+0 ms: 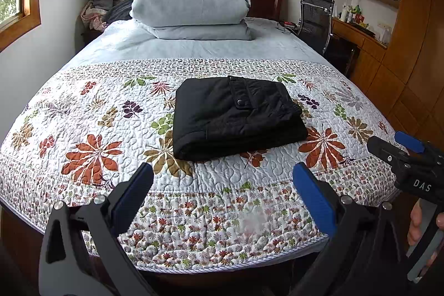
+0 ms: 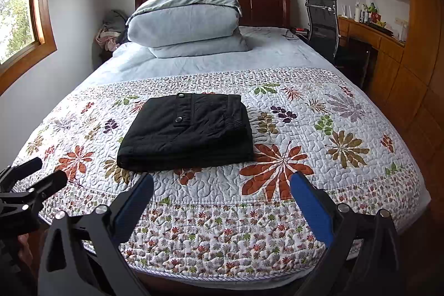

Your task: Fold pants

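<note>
The black pants [image 1: 236,115] [image 2: 186,132] lie folded into a compact rectangle on the floral quilt [image 1: 83,107] [image 2: 333,115], a snap-button flap facing up. My left gripper [image 1: 222,171] hovers open over the foot of the bed, short of the pants, nothing between its blue pads. To its right, my right gripper [image 2: 222,179] is also open and holds nothing, and it sits just as far back from the pants. Each gripper shows at the edge of the other's view: the right gripper [image 1: 388,139], held by a hand, and the left gripper [image 2: 48,169].
A folded pale-blue duvet [image 1: 191,7] is stacked at the headboard. A heap of clothes [image 1: 97,10] sits in the far left corner. A black office chair [image 1: 316,15] and a wooden desk [image 1: 358,32] stand along the bed's right side.
</note>
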{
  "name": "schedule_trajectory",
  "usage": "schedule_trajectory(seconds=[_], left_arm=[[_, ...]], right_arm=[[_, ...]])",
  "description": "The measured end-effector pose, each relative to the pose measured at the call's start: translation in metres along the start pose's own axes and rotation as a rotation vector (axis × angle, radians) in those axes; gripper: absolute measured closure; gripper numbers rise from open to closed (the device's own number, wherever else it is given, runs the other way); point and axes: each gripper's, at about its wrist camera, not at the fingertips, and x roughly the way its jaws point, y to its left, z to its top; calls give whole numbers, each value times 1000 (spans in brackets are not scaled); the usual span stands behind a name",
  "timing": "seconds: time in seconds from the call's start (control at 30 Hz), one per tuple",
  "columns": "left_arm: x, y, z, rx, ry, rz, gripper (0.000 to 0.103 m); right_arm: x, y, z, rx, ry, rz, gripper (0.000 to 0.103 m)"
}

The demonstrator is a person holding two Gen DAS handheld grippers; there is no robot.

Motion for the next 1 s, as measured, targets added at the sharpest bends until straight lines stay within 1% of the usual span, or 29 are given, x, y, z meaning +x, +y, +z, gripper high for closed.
schedule_trajectory(seconds=[1.0], left_arm=[[2,-3,-1,4,6,-9,3]], right_arm=[[1,-4,-1,2,6,-5,4]])
